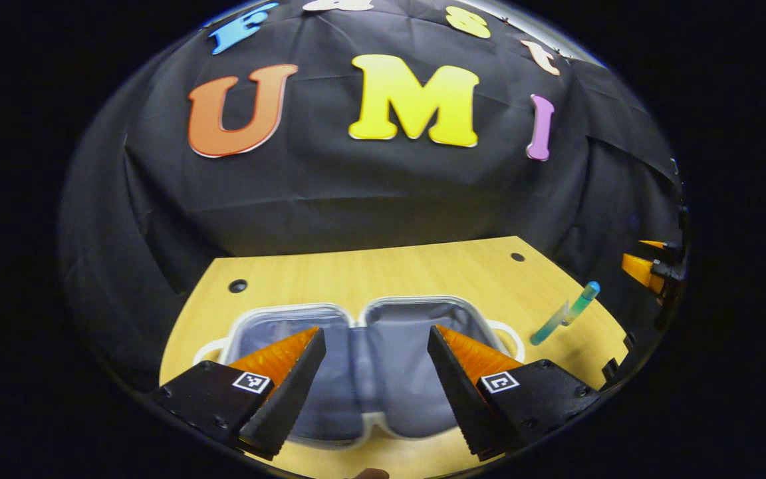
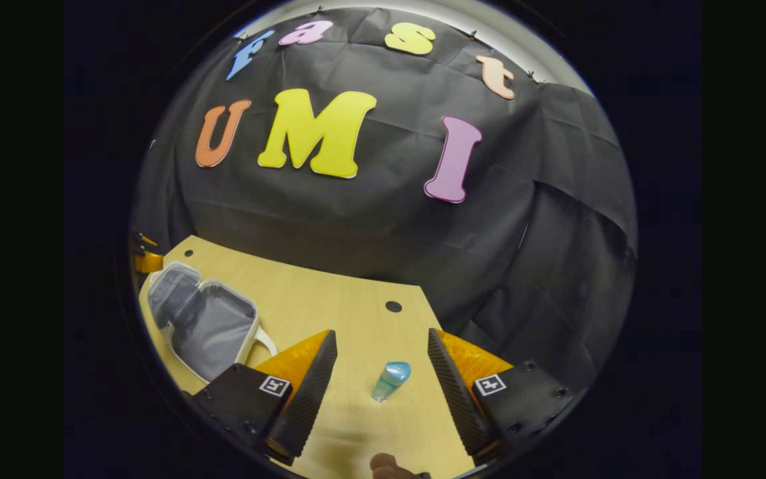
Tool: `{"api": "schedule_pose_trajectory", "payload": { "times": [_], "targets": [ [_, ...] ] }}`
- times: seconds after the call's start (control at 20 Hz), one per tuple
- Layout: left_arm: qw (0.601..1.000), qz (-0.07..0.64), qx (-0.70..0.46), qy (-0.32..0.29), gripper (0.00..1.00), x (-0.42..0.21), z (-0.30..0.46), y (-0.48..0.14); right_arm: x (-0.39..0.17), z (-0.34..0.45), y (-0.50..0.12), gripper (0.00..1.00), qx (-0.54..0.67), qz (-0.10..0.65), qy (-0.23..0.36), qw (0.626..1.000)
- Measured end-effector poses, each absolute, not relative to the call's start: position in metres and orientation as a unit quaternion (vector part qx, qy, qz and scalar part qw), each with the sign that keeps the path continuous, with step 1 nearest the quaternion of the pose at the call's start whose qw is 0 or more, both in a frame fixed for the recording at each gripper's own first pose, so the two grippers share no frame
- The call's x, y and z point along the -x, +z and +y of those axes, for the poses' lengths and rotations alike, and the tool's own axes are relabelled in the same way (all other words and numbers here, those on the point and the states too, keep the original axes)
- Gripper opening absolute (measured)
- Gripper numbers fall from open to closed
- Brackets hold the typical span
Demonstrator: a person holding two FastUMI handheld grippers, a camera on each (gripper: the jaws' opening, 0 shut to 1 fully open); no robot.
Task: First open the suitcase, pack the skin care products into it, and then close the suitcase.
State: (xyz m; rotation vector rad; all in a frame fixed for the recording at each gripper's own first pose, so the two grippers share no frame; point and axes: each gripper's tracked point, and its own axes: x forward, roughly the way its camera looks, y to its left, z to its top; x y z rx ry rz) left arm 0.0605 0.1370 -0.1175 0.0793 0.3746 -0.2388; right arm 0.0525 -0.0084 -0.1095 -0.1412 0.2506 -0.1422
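Note:
The small suitcase (image 1: 356, 346) lies open flat on the wooden table (image 1: 383, 273), its two grey-lined halves side by side with white rims and handles. My left gripper (image 1: 376, 352) hovers open above its middle, holding nothing. A teal skin care tube (image 1: 566, 311) with a blue cap lies on the table to the right of the case. In the right gripper view the same tube (image 2: 389, 381) lies between and just ahead of my open right gripper (image 2: 382, 359), untouched. The suitcase (image 2: 203, 319) sits at the left there.
The table has small dark holes (image 1: 237, 286) (image 2: 393, 307) near its far edge. The right gripper's orange fingers (image 1: 645, 269) show at the right rim of the left gripper view. A fingertip (image 2: 386, 464) shows at the bottom of the right gripper view.

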Motion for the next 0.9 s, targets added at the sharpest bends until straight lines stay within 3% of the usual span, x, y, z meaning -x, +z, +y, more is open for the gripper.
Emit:
{"api": "schedule_pose_trajectory", "payload": {
  "times": [0.45,0.9],
  "targets": [
    [0.971,0.171,-0.036,-0.165,0.99,-0.049,-0.044,-0.146,-0.068,-0.092,-0.134,0.82,0.068,0.138,-0.017,0.988],
    [0.962,0.206,-0.065,-0.167,0.99,-0.062,-0.165,-0.253,-0.076,-0.132,-0.194,0.82,0.063,0.191,0.044,0.979]
  ]
}}
